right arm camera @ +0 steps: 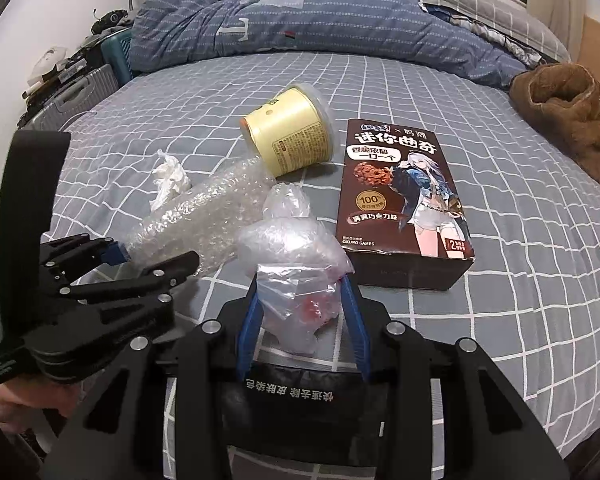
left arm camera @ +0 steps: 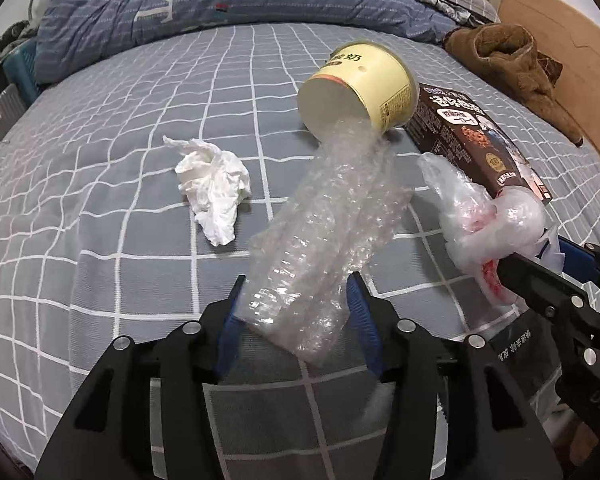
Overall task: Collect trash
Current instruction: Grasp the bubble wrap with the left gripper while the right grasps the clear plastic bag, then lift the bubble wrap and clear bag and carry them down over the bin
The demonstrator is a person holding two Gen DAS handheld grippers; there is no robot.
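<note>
My left gripper point(left arm camera: 296, 292) is shut on a roll of clear bubble wrap point(left arm camera: 324, 232), which also shows in the right wrist view point(right arm camera: 204, 216). My right gripper point(right arm camera: 302, 300) is shut on a crumpled clear plastic bag point(right arm camera: 296, 248) with red print, held just above the bed; it shows in the left wrist view point(left arm camera: 484, 220). A yellow cup point(left arm camera: 364, 84) lies on its side beyond the bubble wrap. A brown cookie box point(right arm camera: 404, 196) lies flat to the right. A crumpled white tissue point(left arm camera: 216, 184) lies to the left.
All lies on a grey checked bedsheet point(left arm camera: 100, 200). A blue quilt point(left arm camera: 220, 4) is bunched at the far side. A brown fuzzy garment point(right arm camera: 568, 116) lies at the right. A suitcase point(right arm camera: 72, 96) and clutter stand beside the bed at the left.
</note>
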